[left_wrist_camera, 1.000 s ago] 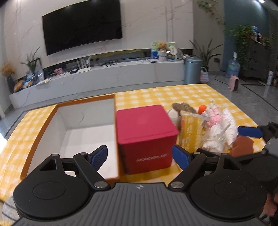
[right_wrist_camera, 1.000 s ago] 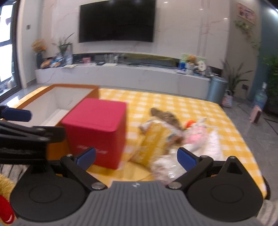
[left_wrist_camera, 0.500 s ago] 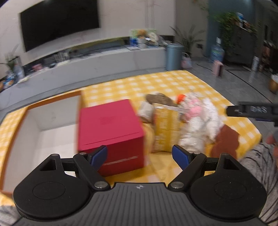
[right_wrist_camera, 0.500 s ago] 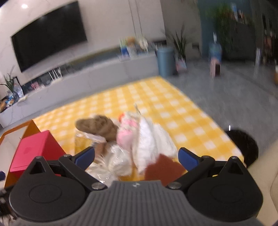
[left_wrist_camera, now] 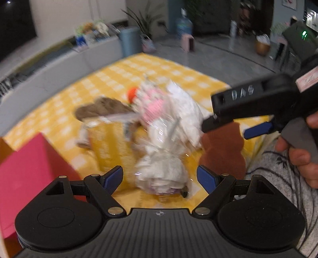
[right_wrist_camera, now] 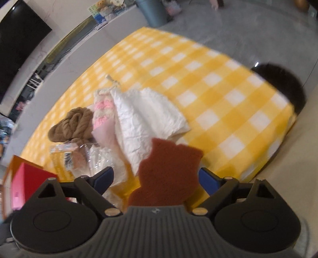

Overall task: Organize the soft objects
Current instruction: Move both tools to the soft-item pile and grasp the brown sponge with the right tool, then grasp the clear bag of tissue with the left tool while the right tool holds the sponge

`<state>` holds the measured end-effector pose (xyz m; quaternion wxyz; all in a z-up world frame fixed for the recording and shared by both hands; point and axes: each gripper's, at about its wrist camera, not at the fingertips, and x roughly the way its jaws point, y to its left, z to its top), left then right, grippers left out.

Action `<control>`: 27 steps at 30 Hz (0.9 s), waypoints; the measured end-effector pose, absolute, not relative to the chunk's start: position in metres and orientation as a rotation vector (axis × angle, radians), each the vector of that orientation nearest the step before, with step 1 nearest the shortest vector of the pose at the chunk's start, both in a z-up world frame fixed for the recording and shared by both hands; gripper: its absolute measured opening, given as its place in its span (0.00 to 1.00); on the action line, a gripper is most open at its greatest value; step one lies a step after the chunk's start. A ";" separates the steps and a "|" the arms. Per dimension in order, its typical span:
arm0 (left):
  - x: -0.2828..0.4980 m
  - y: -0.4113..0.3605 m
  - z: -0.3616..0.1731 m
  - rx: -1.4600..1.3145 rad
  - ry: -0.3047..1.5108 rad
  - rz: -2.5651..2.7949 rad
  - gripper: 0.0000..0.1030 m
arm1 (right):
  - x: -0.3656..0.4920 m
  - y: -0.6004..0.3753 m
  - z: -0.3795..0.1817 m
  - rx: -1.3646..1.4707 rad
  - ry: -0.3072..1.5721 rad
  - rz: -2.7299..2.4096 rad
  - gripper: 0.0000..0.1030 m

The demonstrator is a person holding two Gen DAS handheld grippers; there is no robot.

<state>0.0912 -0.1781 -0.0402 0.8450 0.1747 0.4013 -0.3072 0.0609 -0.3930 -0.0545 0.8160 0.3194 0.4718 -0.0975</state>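
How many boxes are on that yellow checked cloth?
2: a red box at the left edge of the left view, and an orange-rimmed box right behind it, barely visible. Others may sit out of frame.

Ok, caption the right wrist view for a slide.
Right gripper closing, fingers either side of brown sponge on yellow checked cloth.

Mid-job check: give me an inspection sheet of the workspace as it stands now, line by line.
Surface: yellow checked cloth, bare on its far side.
Job's things: brown sponge, white padded bag, pink-and-white knit, tan yarn, plastic-wrapped white bundle, yellow packet, heaped together.
Clutter: red box beside the heap.
Grippers: left gripper open above the bundle; right gripper closing, sponge between its fingers, pads not pressing.
Cables: nothing seen.
Surroundings: television, grey bin, grey floor.
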 end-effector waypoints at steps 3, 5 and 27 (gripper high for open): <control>0.100 -0.185 -0.053 0.377 0.898 -0.677 0.95 | 0.061 -0.394 -0.057 0.721 0.991 -0.174 0.89; 0.104 -0.189 -0.059 0.383 0.894 -0.653 0.95 | 0.062 -0.396 -0.059 0.730 0.986 -0.168 0.90; 0.113 -0.182 -0.043 0.359 0.960 -0.644 0.36 | 0.104 -0.386 -0.088 0.609 1.241 -0.252 0.92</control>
